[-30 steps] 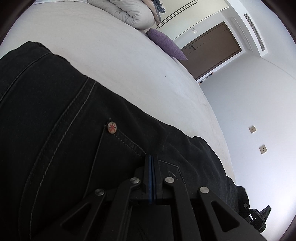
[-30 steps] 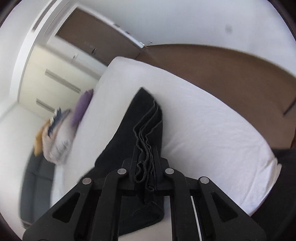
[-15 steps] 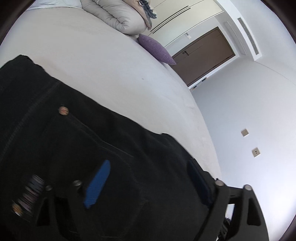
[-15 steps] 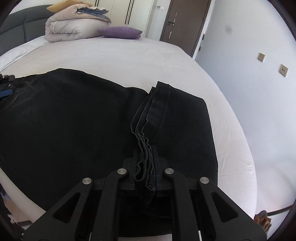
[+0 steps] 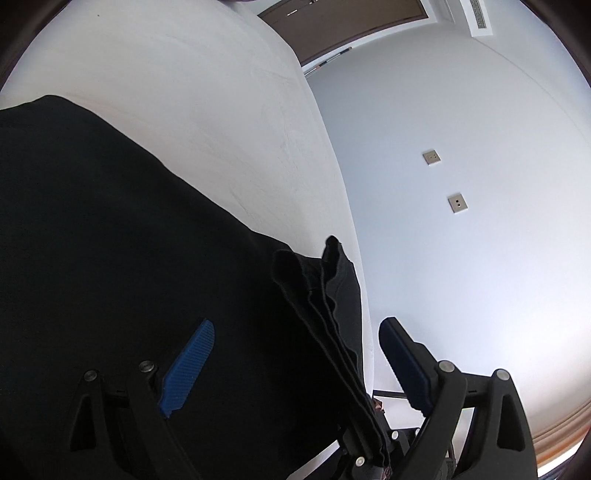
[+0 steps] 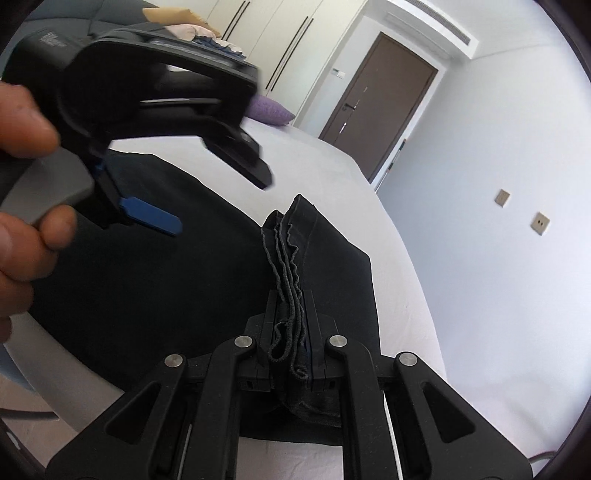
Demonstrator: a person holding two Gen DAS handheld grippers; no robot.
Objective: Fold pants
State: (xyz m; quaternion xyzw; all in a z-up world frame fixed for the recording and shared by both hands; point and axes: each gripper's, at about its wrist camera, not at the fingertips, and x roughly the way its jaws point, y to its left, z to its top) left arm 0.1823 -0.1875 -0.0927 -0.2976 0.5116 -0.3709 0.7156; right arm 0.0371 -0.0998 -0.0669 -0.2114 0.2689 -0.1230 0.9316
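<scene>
Black pants (image 5: 110, 240) lie spread on a white bed (image 5: 184, 92). My right gripper (image 6: 290, 306) is shut on the bunched hems of the legs (image 6: 284, 254) and holds them above the pants (image 6: 166, 266). My left gripper (image 5: 295, 328) is open and empty, its blue pads (image 5: 188, 365) apart, hovering over the pants with the held hems (image 5: 325, 295) between its fingers. In the right wrist view the left gripper (image 6: 207, 192) shows at upper left, held by a hand (image 6: 22, 177).
The bed's right edge (image 6: 406, 258) borders a white wall with two sockets (image 6: 539, 223). A brown door (image 6: 376, 99), a purple pillow (image 6: 269, 110) and folded bedding (image 6: 192, 31) are at the far end.
My left gripper let go of the waistband, opened and swung right toward the leg hems. My right gripper carried the hems over the pants toward the left gripper.
</scene>
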